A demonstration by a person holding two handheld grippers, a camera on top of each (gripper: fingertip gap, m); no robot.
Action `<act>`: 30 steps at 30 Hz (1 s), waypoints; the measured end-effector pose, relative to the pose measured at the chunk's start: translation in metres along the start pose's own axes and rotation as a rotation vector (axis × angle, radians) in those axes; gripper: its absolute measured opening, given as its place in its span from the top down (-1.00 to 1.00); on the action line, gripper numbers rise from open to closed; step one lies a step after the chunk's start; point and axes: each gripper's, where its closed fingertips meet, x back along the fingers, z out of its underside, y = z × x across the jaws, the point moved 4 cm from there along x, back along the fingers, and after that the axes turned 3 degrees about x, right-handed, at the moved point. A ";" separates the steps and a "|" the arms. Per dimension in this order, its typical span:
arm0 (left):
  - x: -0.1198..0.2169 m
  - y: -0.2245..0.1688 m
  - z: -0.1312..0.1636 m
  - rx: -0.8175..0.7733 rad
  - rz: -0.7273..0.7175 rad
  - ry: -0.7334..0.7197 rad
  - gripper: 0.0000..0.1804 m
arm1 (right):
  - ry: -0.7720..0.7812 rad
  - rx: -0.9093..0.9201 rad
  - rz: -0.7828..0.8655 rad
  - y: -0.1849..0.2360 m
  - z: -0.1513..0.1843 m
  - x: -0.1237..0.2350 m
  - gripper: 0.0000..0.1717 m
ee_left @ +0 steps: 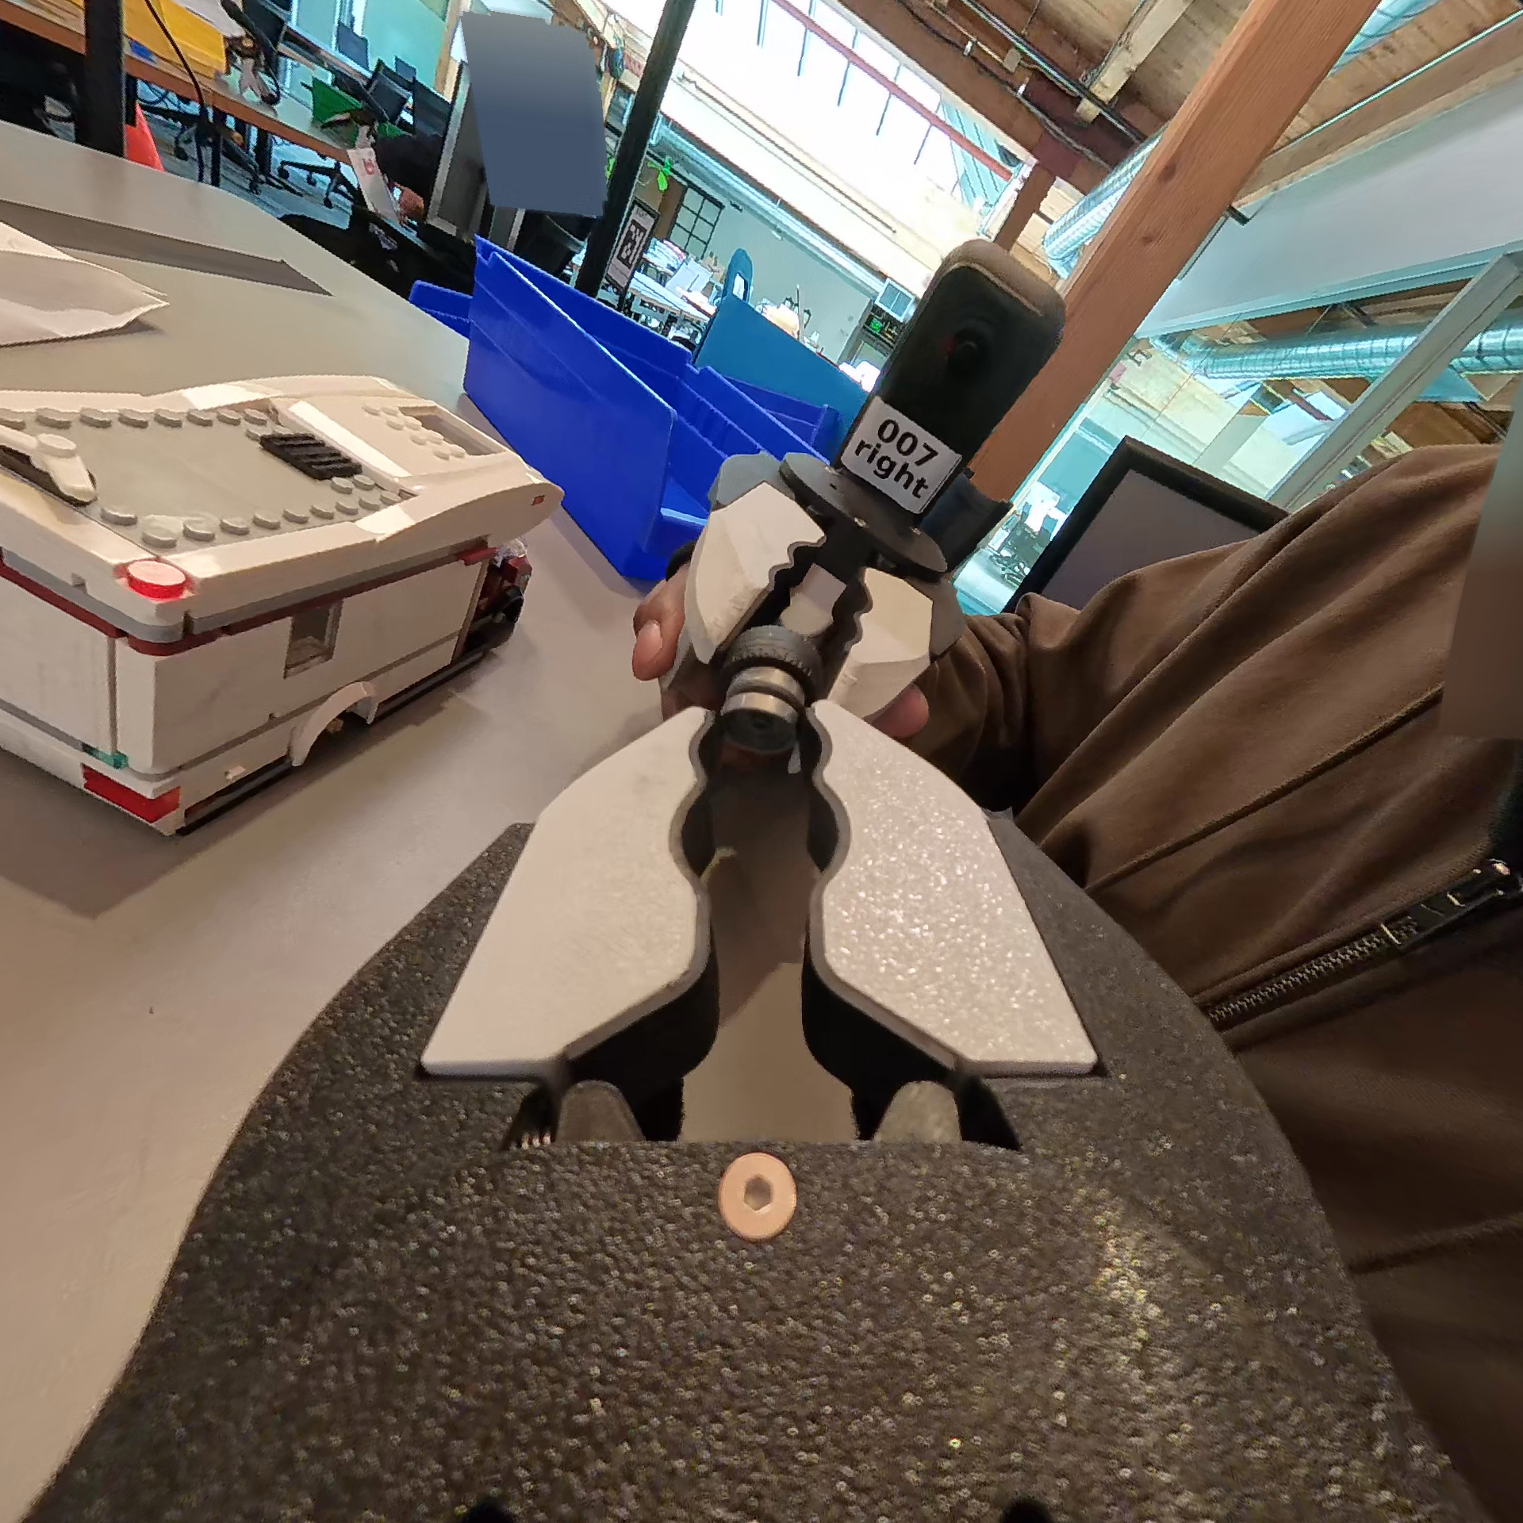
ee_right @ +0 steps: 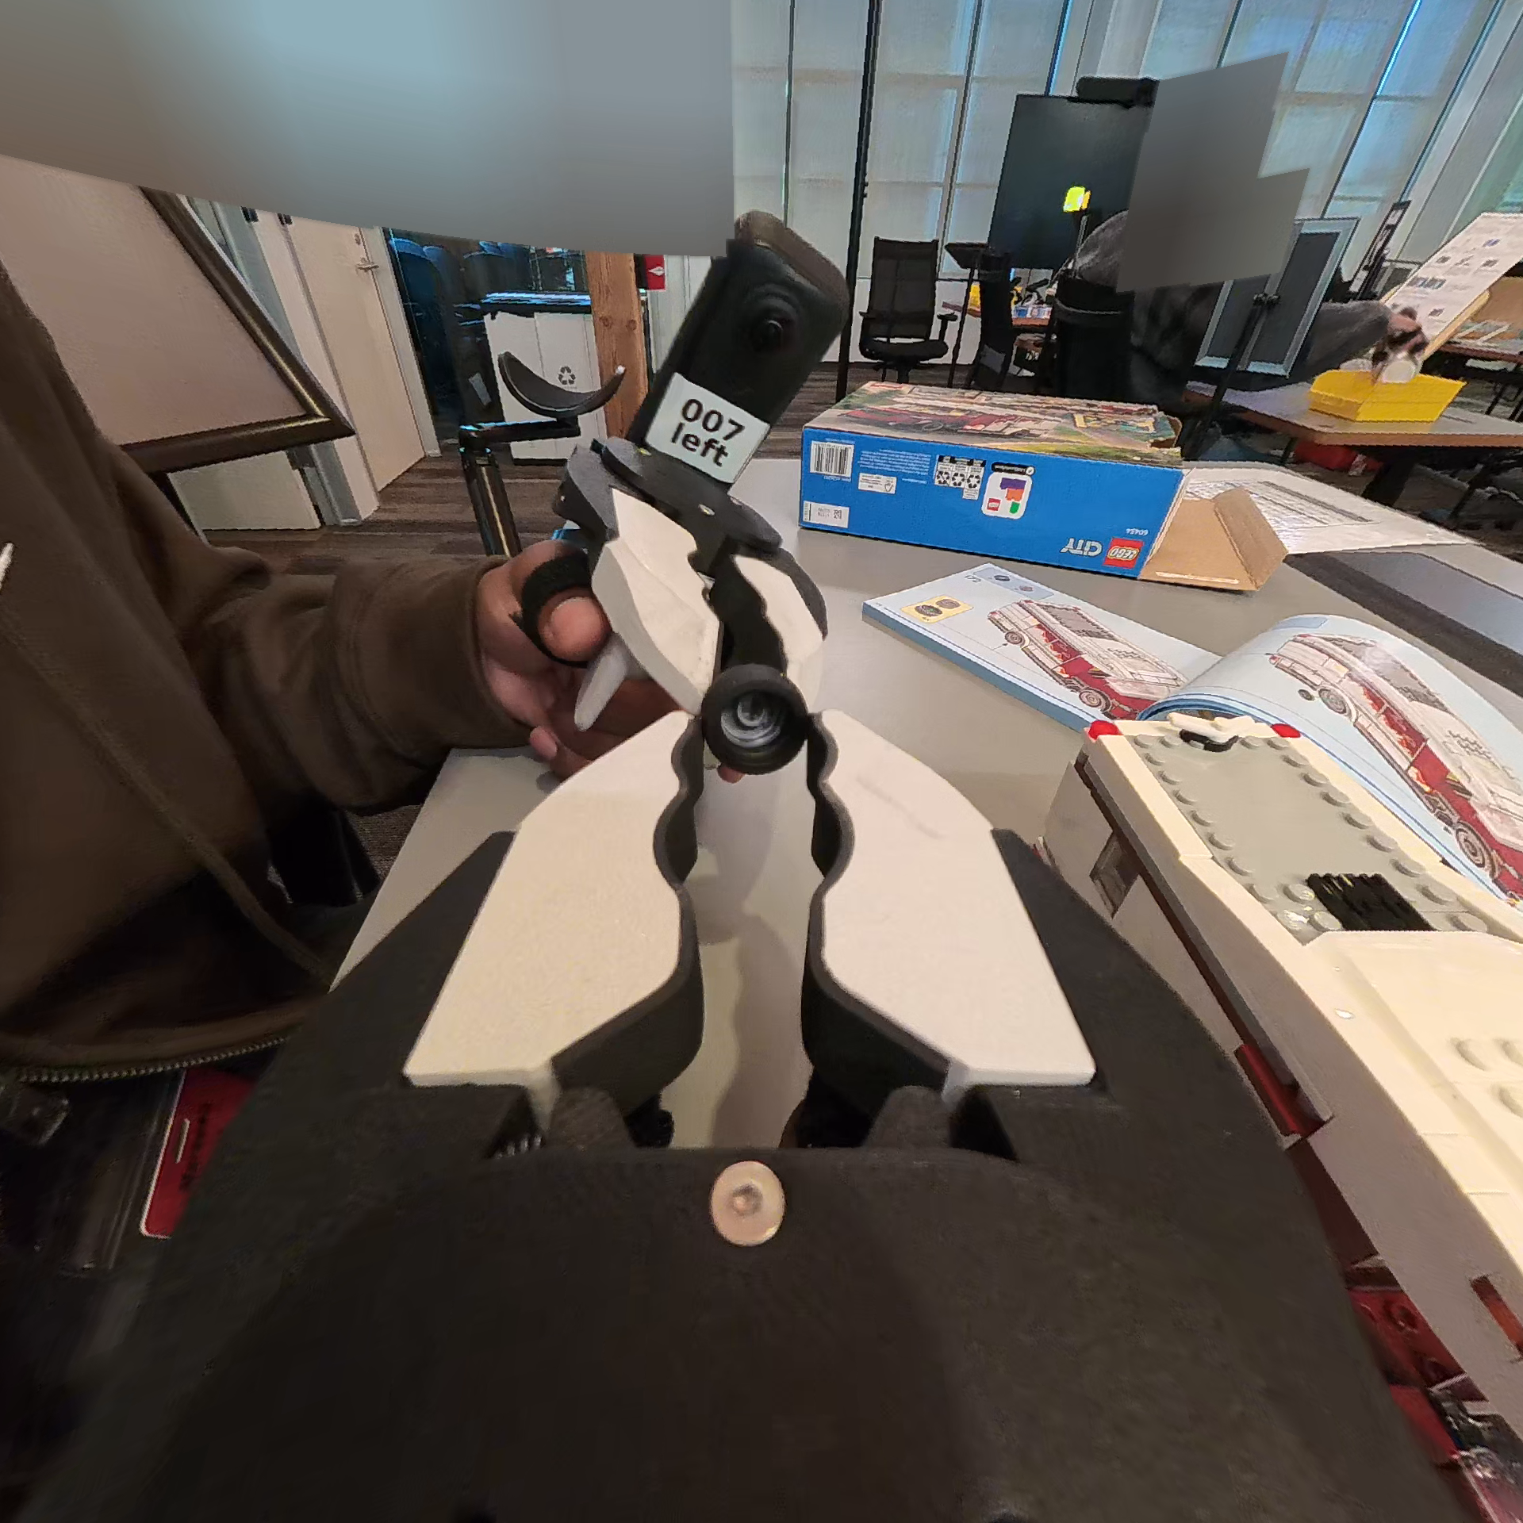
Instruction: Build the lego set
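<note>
- Left gripper (ee_left: 754, 738), low and centre in its own view, has its white fingers (ee_left: 626, 865) nearly closed; the tips grip the end of a small grey wheel rim (ee_left: 762, 699).
- Right gripper (ee_right: 754, 733) faces it tip to tip, and its fingers clamp a black toy tyre (ee_right: 725, 688) that sits around the same rim.
- Rim and tyre are thus held together between both grippers, in the air above the desk (ee_left: 165, 989), at the centre of each frame.
- How deep the rim sits in the tyre cannot be told.
- A white and dark red toy-brick camper van (ee_left: 247, 536) stands on the desk at the left of the left wrist view; one wheel arch shows no wheel.
- Blue plastic bins (ee_left: 577, 412) lie behind it, upper centre.
- An open instruction booklet (ee_right: 1071, 651) with van pictures lies at the right of the right wrist view.
- A blue toy-set box (ee_right: 989, 486) with a logo and a barcode lies beyond it.
- Each gripper's camera stalk carries a white printed label (ee_left: 898, 466).
- A brown sleeve (ee_left: 1236, 742) fills the right side.
</note>
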 end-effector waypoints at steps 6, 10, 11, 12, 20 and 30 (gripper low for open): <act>0.000 0.000 0.000 0.016 0.018 0.007 0.80 | 0.001 0.071 0.031 0.001 -0.001 0.000 0.72; 0.000 0.001 0.000 0.030 0.022 0.001 0.80 | 0.004 0.159 0.088 0.001 -0.001 -0.001 0.72; 0.001 0.001 -0.001 0.034 0.022 -0.002 0.80 | 0.006 0.187 0.104 0.001 -0.001 -0.001 0.72; 0.001 0.001 -0.001 0.038 0.027 -0.005 0.80 | 0.008 0.218 0.119 0.002 -0.002 -0.001 0.72; 0.001 -0.003 -0.002 0.099 0.106 -0.031 0.80 | 0.013 0.406 0.193 0.008 -0.005 -0.002 0.72; -0.005 -0.002 0.002 0.094 0.079 0.019 0.80 | 0.104 0.686 0.343 0.011 0.002 -0.009 0.60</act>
